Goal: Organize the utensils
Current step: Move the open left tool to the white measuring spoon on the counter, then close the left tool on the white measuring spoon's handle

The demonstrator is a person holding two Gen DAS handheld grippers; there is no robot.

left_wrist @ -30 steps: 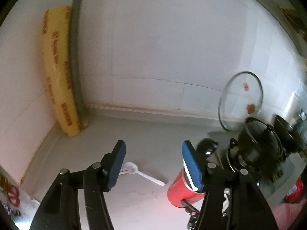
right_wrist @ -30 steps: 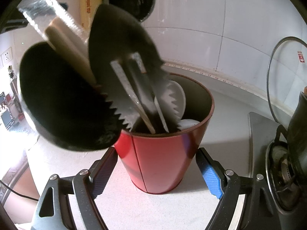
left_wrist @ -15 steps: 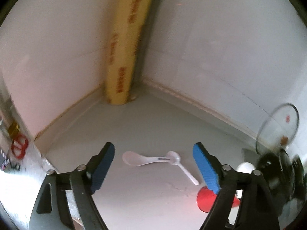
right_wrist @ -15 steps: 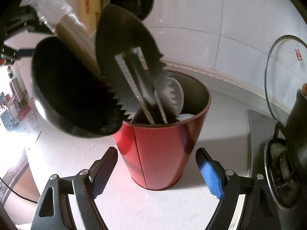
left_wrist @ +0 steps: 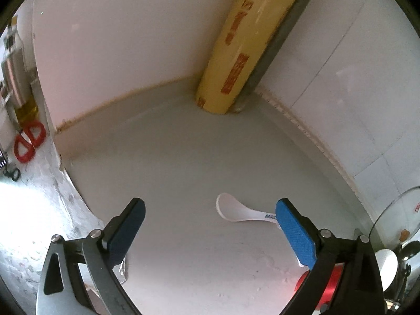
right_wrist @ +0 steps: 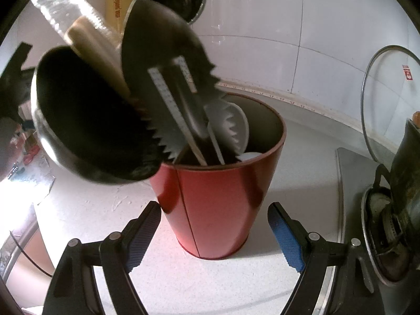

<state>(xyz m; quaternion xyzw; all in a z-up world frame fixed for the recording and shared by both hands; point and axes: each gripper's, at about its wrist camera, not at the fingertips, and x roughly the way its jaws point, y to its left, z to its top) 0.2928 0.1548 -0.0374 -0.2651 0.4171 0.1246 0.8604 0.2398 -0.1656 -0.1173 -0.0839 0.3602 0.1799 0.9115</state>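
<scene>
While the right gripper point(right_wrist: 214, 232) waits open around the red cup point(right_wrist: 218, 204), the left gripper point(left_wrist: 210, 225) has dropped toward the white spoon point(left_wrist: 237, 211) on the counter point(left_wrist: 183, 162), jaws opening and empty, ready to grab it.

spoon point(left_wrist: 237, 211) on counter point(left_wrist: 183, 162) — utensils point(right_wrist: 168, 110) in cup point(right_wrist: 223, 199)

Your left gripper point(left_wrist: 210, 219) fills the lower part of its frame, pointing steeply downward, its jaws opening wide with nothing pressed between the blue pads. Your right gripper point(right_wrist: 214, 229) sits low in its frame, jaws parted, pads touching nothing.
</scene>
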